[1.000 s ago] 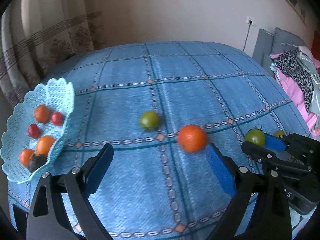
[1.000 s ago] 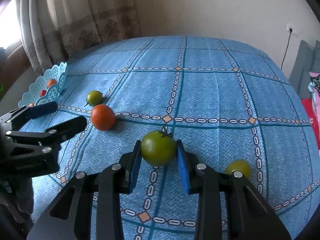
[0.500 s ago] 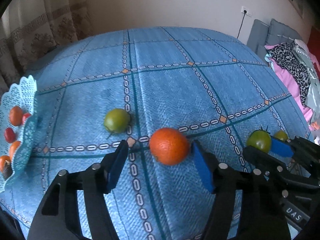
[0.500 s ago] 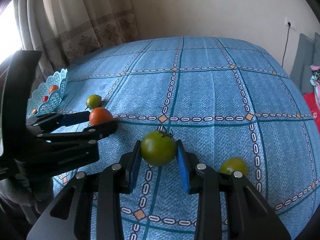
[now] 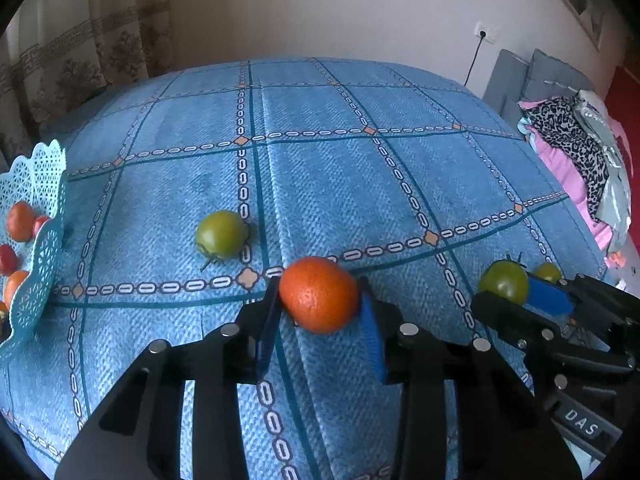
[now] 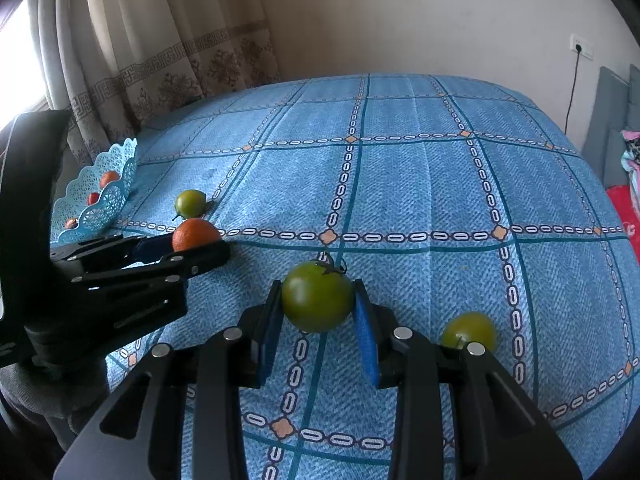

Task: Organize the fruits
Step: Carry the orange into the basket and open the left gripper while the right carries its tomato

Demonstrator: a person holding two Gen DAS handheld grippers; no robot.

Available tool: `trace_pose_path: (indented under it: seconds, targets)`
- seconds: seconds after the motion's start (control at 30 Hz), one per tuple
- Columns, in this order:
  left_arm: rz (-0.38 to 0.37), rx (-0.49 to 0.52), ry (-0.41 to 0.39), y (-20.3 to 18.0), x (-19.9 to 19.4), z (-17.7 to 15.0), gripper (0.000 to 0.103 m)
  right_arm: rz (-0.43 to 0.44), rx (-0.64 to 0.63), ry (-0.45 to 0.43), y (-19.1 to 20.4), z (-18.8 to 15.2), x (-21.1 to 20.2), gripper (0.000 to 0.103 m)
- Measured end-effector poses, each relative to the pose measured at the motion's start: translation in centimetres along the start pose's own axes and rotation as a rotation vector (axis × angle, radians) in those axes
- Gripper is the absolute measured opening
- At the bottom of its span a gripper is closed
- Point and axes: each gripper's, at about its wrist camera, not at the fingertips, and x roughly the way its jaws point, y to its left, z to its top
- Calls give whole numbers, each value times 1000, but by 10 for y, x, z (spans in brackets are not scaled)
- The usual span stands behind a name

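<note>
Left gripper (image 5: 318, 310) pinches an orange (image 5: 318, 294) right of the basket (image 5: 38, 240); right gripper (image 6: 318, 312) clamps a green tomato (image 6: 318, 296).

My left gripper (image 5: 318, 312) sits on the bedspread (image 5: 340, 184) with the orange (image 5: 318, 294) between its fingers. Beyond it and to the left lies a tomato (image 5: 221, 234), and further left, at the cloth's edge, stands the basket (image 5: 38, 240) with several small fruits in it. To the right, my right gripper (image 6: 316, 320) has another tomato (image 6: 317, 297) between its fingers (the two grippers side by side, near each other). Just right of that one lies a third, smaller tomato (image 6: 469, 332), partly behind my right finger. Curtains (image 6: 160, 40) hang behind the basket.
</note>
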Motion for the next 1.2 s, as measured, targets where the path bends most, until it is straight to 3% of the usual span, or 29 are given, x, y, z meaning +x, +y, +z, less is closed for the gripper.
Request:
trace_pose_path:
  seconds: [0.67,1.2]
  targets:
    - [62,-62,-99,42,-69,-19,38,0,13,-24,0,-1,-14,34]
    - [178,-219,-204,132,-129,-21,38,35,-25,-29,28,-5,-20,34]
